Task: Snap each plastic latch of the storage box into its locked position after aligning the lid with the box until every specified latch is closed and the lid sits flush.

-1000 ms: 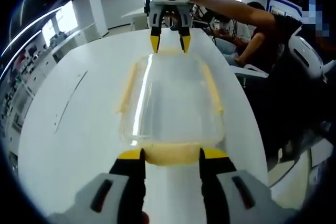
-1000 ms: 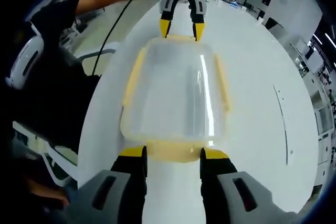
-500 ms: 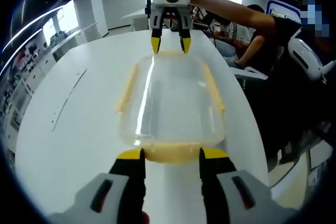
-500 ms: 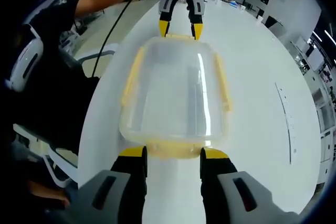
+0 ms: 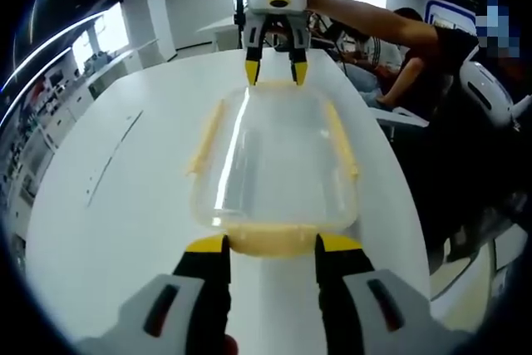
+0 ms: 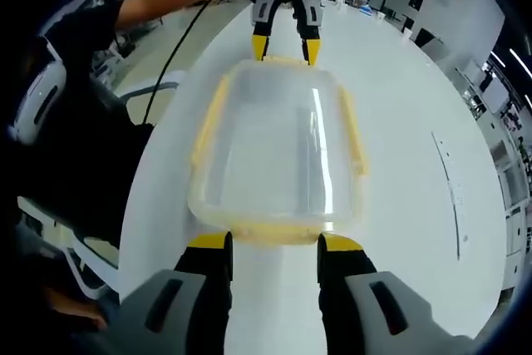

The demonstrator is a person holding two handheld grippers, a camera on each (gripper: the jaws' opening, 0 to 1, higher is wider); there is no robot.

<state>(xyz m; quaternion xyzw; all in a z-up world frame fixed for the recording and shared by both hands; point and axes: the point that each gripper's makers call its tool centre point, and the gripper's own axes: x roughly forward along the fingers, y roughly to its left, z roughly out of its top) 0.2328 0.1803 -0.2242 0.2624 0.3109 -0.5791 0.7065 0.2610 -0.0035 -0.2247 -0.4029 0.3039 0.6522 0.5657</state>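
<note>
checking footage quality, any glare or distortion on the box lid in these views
Left gripper view: a bright glare streak runs along the clear lid; fisheye bends the table edges. Right gripper view: a similar streak on the lid, table curved too; both fairly sharp.

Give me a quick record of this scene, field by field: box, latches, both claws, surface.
box: clear storage box with lid on, lengthwise between the claws
latches: yellow latches on all four sides
left claw: left claw open, at the near end latch
right claw: right claw open, at the opposite end
surface: white table
</note>
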